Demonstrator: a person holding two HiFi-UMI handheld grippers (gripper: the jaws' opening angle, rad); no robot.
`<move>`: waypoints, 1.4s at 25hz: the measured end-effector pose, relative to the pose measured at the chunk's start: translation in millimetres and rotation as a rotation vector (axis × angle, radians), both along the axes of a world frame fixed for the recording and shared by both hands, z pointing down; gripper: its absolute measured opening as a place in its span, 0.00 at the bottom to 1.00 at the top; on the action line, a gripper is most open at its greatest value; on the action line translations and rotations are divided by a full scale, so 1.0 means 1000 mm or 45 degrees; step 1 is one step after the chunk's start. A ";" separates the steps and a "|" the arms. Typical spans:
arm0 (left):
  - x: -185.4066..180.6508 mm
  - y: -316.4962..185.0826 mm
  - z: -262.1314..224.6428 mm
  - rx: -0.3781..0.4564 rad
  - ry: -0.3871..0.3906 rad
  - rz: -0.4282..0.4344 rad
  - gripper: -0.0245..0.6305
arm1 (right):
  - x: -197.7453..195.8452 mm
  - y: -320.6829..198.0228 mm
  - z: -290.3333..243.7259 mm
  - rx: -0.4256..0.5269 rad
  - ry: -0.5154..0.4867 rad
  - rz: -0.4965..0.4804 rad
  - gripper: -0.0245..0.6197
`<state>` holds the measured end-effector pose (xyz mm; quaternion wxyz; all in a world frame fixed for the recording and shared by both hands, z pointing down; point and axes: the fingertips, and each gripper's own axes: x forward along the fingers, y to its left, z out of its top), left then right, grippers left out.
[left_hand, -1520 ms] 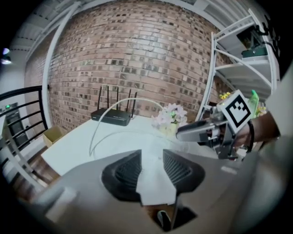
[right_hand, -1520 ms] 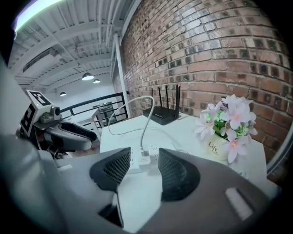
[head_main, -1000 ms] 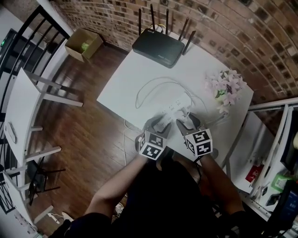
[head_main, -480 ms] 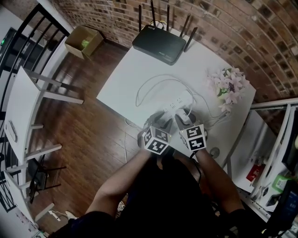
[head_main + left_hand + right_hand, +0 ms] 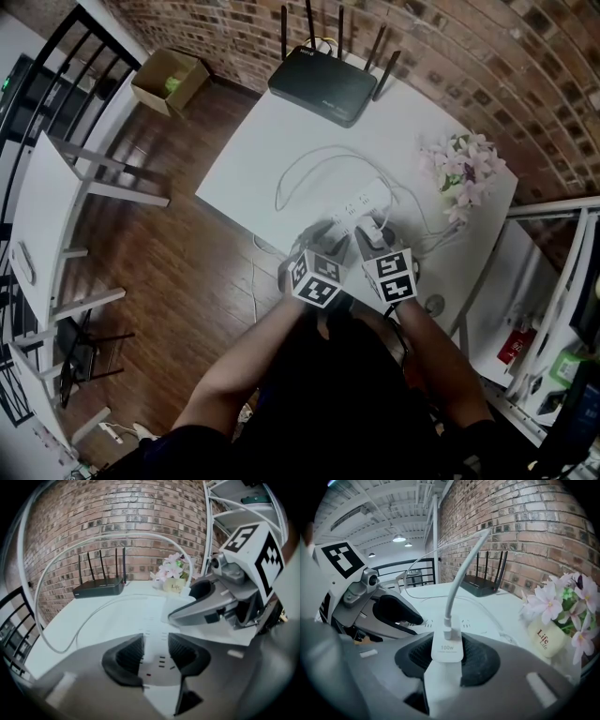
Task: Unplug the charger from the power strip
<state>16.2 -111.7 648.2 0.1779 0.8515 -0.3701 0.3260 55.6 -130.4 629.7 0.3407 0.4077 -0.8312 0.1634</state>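
A white power strip (image 5: 362,202) lies on the white table (image 5: 272,141), and its near end (image 5: 155,660) fills the gap between the ribbed pads (image 5: 128,654) of my left gripper (image 5: 154,641), which is shut on it. A white charger (image 5: 447,649) marked 100w stands in the strip. My right gripper (image 5: 448,660) has just been closing its jaws, and both pads now sit against the charger's sides. A white cable (image 5: 462,569) rises from the charger's top. In the head view the left gripper (image 5: 333,234) and right gripper (image 5: 368,232) are side by side at the strip's near end.
A black router (image 5: 323,80) with antennas sits at the table's far edge. A small vase of pink flowers (image 5: 464,173) stands at the right. The loose cable loops over the table (image 5: 300,178). A cardboard box (image 5: 169,82) is on the floor, and metal shelving (image 5: 553,309) rises at the right.
The two marker cubes stand a little closer together than a second ago. Both grippers stay at the strip's near end.
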 end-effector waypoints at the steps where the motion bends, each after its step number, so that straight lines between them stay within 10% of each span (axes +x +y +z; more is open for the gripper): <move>1: 0.000 0.000 0.000 0.003 0.000 -0.001 0.30 | 0.000 0.000 -0.001 0.001 0.002 0.001 0.26; 35: -0.006 -0.001 -0.031 0.008 0.114 -0.079 0.37 | 0.019 0.010 -0.051 0.090 -0.104 0.118 0.26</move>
